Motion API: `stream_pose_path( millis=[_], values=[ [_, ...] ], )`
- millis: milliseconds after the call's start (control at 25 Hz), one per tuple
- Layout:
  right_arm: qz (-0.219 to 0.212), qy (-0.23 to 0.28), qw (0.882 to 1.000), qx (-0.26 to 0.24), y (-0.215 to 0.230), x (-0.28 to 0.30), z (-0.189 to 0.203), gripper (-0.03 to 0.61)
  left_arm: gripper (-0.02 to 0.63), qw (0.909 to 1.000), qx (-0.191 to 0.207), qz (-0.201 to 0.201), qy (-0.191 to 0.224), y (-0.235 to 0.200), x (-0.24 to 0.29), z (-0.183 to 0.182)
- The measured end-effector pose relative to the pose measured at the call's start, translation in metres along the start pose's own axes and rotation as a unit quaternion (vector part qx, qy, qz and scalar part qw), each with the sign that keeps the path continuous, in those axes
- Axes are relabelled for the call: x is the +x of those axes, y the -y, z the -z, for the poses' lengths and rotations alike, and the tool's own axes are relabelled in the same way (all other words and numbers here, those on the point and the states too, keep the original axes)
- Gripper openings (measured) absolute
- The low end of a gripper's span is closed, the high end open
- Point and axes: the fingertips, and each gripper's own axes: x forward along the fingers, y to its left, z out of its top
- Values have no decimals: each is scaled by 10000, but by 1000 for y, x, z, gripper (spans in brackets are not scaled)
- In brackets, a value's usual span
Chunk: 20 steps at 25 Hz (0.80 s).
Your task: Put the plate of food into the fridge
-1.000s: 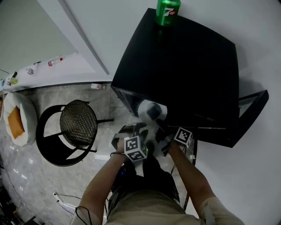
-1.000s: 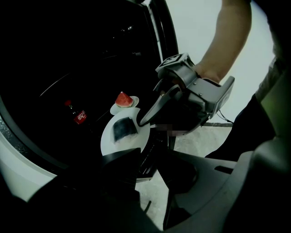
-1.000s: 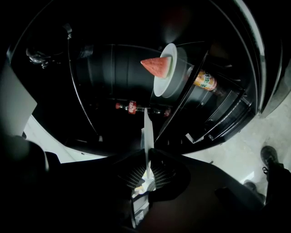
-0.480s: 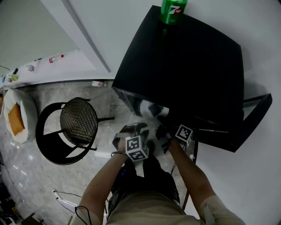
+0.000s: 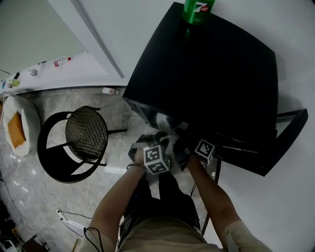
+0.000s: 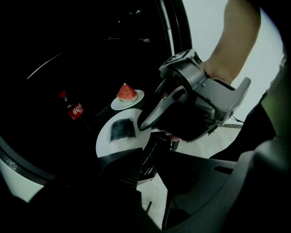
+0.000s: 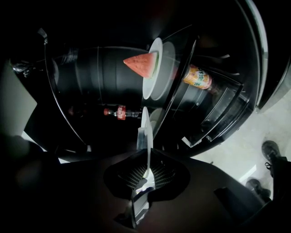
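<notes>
Holding plate (image 7: 145, 132) edge-on at fridge (image 5: 211, 74) mouth, right gripper (image 7: 146, 175) clamped on its near rim; plate runs straight ahead, inward. Left gripper (image 6: 150, 160) jaws closing beside plate's near edge, apart, seemingly gripping nothing.

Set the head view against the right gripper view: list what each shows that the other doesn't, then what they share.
Only the head view: the green can standing on top of the fridge, and the black chair on the floor. Only the right gripper view: inside the fridge, a watermelon slice on a small plate, a cola bottle and an orange-labelled bottle. Both: the fridge and the white plate, clamped at its rim by the right gripper.
</notes>
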Motion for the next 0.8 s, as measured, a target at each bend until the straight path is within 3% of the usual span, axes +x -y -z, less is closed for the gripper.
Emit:
stream_pose_path(
  millis=[800],
  values=[
    [271,-433,9974,-508,0,11,-6,32,83,9986,-526,-35,0,3,15,-2]
  ],
)
